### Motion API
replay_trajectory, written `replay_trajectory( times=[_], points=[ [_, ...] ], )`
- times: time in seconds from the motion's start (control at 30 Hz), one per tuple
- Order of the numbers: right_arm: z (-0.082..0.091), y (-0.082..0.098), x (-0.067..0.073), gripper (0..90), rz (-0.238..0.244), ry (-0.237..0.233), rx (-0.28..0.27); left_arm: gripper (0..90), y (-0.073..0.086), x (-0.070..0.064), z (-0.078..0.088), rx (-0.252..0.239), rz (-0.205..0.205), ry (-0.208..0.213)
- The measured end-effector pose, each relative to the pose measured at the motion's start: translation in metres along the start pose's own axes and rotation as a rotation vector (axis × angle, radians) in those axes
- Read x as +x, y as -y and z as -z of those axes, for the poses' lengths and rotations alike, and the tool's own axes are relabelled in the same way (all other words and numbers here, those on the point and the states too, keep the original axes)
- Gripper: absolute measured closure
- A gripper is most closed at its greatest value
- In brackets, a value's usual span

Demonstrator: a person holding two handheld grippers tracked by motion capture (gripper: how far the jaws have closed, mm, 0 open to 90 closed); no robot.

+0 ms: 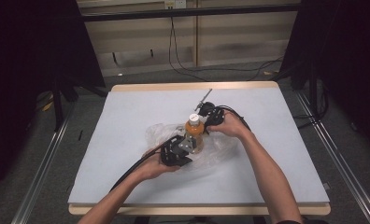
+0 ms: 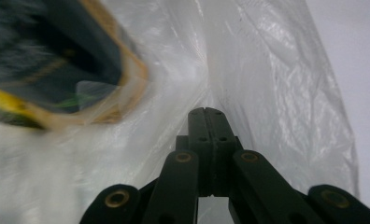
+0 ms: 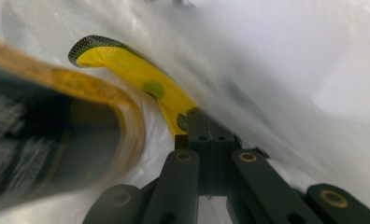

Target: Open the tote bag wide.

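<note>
A bottle of orange drink with a white cap stands upright among the folds of a clear plastic bag in the middle of the table. My left gripper lies low at the bottle's near left. In the left gripper view its jaws are shut, and the bag's film creases straight into their tips; the bottle is blurred at upper left. My right gripper is beside the bottle's neck on the right. Its jaws are shut against the film, next to the bottle's yellow label; whether they pinch film is unclear.
The pale grey tabletop has wood edges. A thin grey rod sticks up just beyond the right gripper. Cables run over the floor behind the table, and metal rails flank both sides.
</note>
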State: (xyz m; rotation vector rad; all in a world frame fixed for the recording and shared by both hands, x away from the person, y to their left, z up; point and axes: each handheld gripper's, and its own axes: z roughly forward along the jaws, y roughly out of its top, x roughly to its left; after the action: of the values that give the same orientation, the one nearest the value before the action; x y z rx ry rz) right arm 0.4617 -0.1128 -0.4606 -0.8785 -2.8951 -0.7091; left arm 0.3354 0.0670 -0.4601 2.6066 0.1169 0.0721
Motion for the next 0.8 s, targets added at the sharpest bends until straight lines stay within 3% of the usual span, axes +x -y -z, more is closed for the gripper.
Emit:
replay_trajectory(
  times=[0.13, 0.27, 0.37, 0.4, 0.43, 0.47, 0.6, 0.7, 0.8],
  points=[
    [-0.006, -0.009, 0.001, 90.0, 0.005, -0.002, -0.019, 90.0, -0.003, -0.01, 0.0, 0.009, -0.019, 0.002],
    [-0.013, -0.028, 0.004, 90.0, 0.023, 0.084, 0.006, 90.0, -0.007, -0.026, 0.0, 0.035, -0.068, 0.008],
    [-0.016, -0.035, 0.001, 90.0, 0.027, 0.103, 0.01, 90.0, -0.008, -0.038, 0.0, 0.026, -0.076, 0.017],
    [-0.018, -0.042, -0.005, 90.0, -0.003, 0.135, 0.008, 90.0, -0.007, -0.045, 0.001, 0.023, -0.091, 0.022],
    [-0.018, -0.042, -0.005, 90.0, -0.003, 0.135, 0.008, 90.0, -0.007, -0.05, 0.001, 0.024, -0.103, 0.026],
    [-0.019, -0.046, -0.01, 90.0, -0.026, 0.16, 0.006, 90.0, -0.006, -0.063, 0.003, 0.02, -0.138, 0.032],
    [-0.021, -0.054, -0.019, 90.0, -0.05, 0.182, 0.028, 90.0, -0.005, -0.079, 0.005, 0.022, -0.17, 0.034],
    [-0.022, -0.057, -0.022, 90.0, -0.051, 0.201, 0.034, 90.0, -0.003, -0.087, 0.006, 0.017, -0.169, 0.051],
    [-0.021, -0.059, -0.031, 90.0, -0.098, 0.213, 0.024, 90.0, -0.002, -0.098, 0.008, 0.023, -0.193, 0.059]
  ],
)
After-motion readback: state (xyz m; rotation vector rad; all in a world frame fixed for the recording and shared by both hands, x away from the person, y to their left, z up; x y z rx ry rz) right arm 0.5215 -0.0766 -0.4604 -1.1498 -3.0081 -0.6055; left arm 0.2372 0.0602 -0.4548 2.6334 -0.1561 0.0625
